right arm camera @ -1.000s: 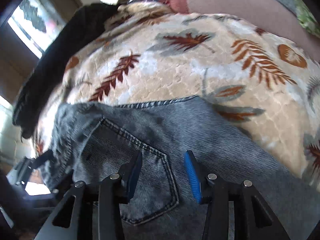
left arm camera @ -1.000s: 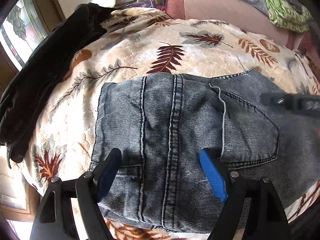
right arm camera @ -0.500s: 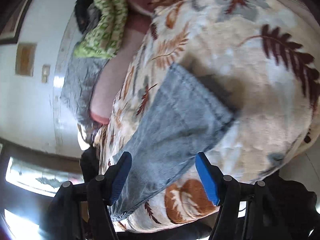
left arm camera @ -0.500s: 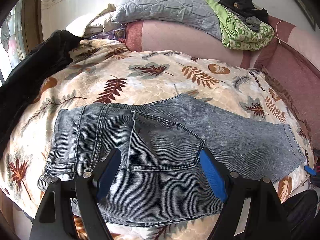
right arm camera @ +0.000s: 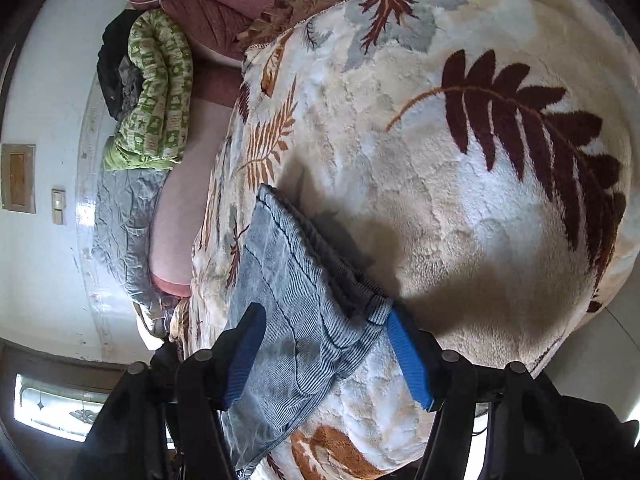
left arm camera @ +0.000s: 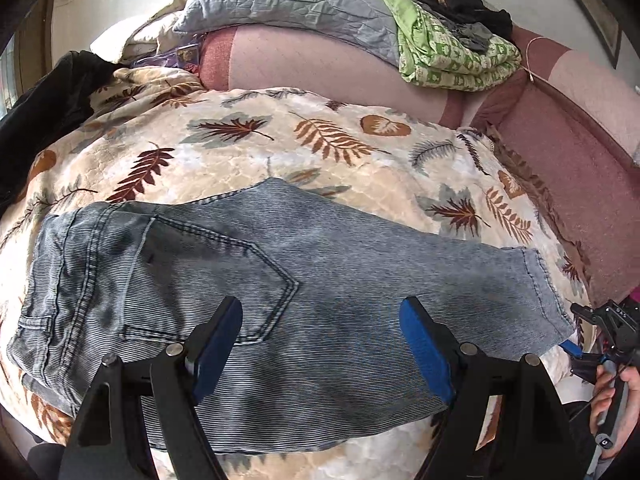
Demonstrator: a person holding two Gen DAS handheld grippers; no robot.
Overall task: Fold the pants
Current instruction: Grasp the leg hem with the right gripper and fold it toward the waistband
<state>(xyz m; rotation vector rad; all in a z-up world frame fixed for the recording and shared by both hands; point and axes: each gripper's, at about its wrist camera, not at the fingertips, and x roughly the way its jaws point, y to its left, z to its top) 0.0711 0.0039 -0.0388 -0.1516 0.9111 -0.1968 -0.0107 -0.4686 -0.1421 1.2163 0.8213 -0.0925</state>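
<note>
So the pants are lying flat across the bed, already doubled leg-on-leg by the look of it, waistband out at 9 o'clock and the cuffs over at 3 o'clock in the left view; I'd say we're at the step of grabbing the cuff end to bring it over toward the waist.

Left tongs are spread wide and released, hanging over the seat and thigh near the back pocket, nothing pinched. Right tongs are down at the cuff; the jaws have just been closing in a bit, the hem corner sits between the pads, but they aren't clenched on it yet, so still released.

Next move, as I read it: the right side needs to close properly on both layers of the hem, otherwise only the top leg comes up; the left probably wants to pin the middle or help carry.

View differences: the left one gives the whole garment plus the pillows and the green blanket up at 12 o'clock, and just catches the right tool and a hand at 4 o'clock; the right one is rolled sideways and shows the stacked hem edges up close, which the left can't resolve, but loses the waistband entirely.
</note>
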